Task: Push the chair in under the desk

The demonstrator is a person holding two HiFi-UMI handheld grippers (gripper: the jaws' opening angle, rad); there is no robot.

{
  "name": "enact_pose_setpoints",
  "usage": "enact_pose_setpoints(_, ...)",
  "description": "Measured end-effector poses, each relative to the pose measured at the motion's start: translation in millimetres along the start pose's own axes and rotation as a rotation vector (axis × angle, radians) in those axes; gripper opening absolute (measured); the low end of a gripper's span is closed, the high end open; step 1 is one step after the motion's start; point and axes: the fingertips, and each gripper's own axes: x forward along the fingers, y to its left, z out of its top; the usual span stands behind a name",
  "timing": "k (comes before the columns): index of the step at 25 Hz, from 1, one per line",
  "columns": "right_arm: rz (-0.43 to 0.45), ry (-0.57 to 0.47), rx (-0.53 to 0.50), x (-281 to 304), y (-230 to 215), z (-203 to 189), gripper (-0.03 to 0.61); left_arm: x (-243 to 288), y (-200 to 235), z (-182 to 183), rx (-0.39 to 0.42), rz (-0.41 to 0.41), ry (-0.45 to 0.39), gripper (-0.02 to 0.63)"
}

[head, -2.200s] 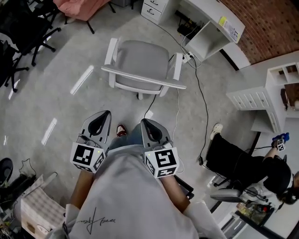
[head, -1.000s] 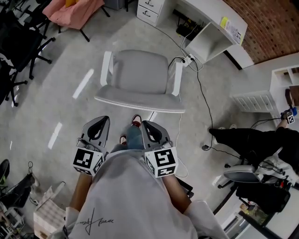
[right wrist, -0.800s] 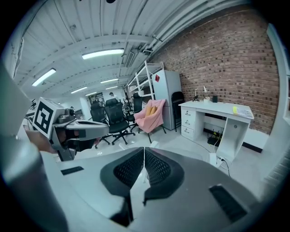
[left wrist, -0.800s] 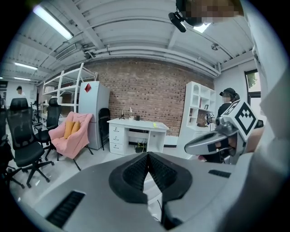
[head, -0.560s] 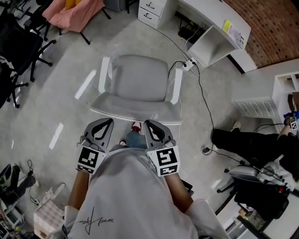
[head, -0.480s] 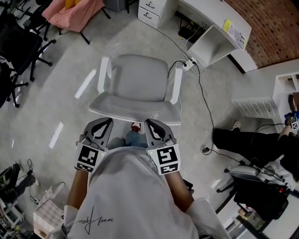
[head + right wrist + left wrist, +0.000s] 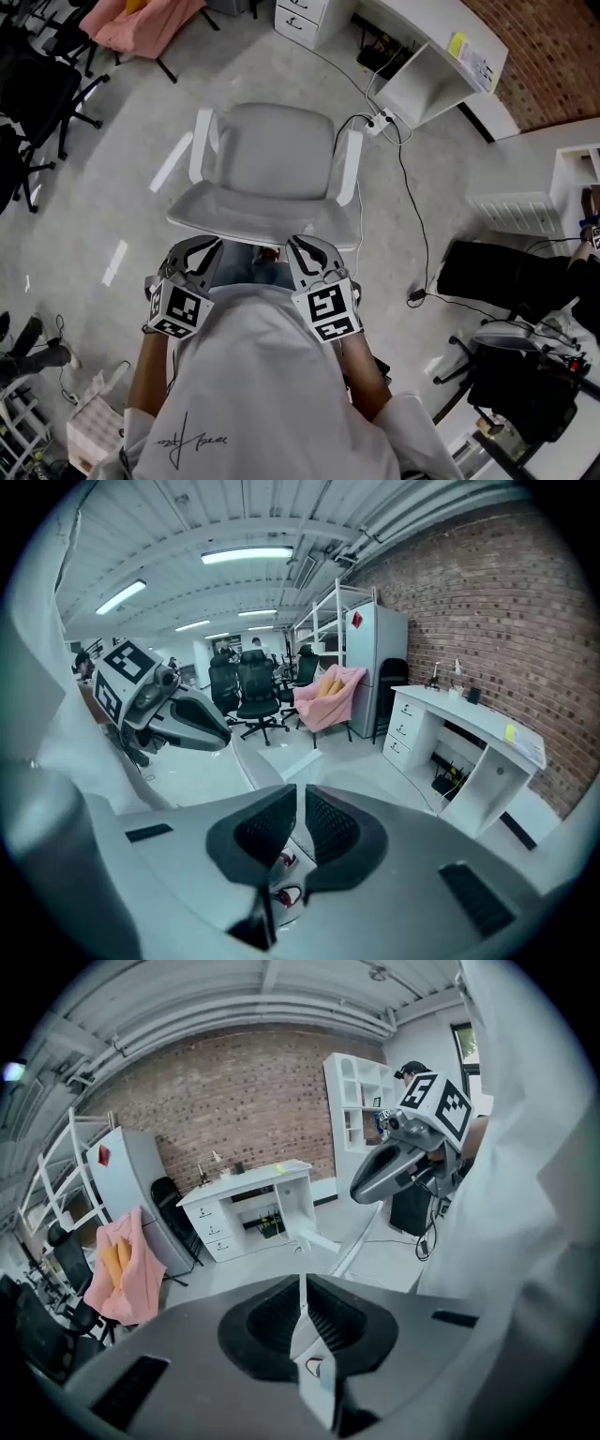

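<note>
Head view: gray chair [image 7: 274,155] stands out on the concrete floor [image 7: 122,202], seat toward the desk, backrest [image 7: 258,217] toward the person. 2 white armrests [image 7: 349,167] flank the seat.

White desk [image 7: 427,37] sits at upper right against the brick wall [image 7: 553,47]. Chair is well apart from it and not under it. The kneehole faces the chair's far right corner.

Left gripper [image 7: 210,247]: tip at the backrest's near edge, left of center. In the left gripper view its jaws are pressed together along 1 seam, with nothing between them.

Right gripper [image 7: 297,244]: tip at the same edge, right of center. In the right gripper view the pads are drawn together to a thin slit and pinch nothing.

Cannot tell whether either tip touches the backrest. The 2 grippers run roughly parallel, both aimed at the chair, with the person's legs between them.

Surroundings: a power strip [image 7: 380,118] lies on the floor just beyond the right armrest. A black cable [image 7: 410,202] trails from it toward the lower right. Pink cloth [image 7: 155,21] is draped at upper left. Black office chairs [image 7: 42,80] are along the left edge.
</note>
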Motion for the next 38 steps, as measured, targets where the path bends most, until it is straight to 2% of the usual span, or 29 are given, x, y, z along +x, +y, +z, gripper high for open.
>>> enact_pose_setpoints(2,0.016,0.039,-0.020,2.0,1.2,-5.6,0.043,2.7,-1.1,-1.9,0.026,0.004,0.023,0.006)
enact_pose_setpoints(5,0.059,0.077,-0.060,7.4,6.2,-9.7,0.131,6.3,-0.4,-5.2,0.078,0.006,0.056,0.014)
enact_pose_setpoints(10,0.088,0.135,-0.144,15.4,9.1,-15.9,0.156,12.2,0.8,-13.5,0.164,-0.018,0.118,0.083)
enact_pose_setpoints(20,0.087,0.229,-0.242,23.3,8.8,-36.5,0.183,26.8,1.4,-30.4,0.238,-0.042,0.193,0.124)
enact_pose_setpoints(30,0.080,0.297,-0.320,29.5,8.0,-59.0,0.183,35.8,-1.1,-32.3,0.210,-0.067,0.206,0.127)
enact_pose_setpoints(38,0.131,0.279,-0.253,31.9,6.5,-61.3,0.159,39.8,-0.8,-33.4,0.161,-0.058,0.193,0.127)
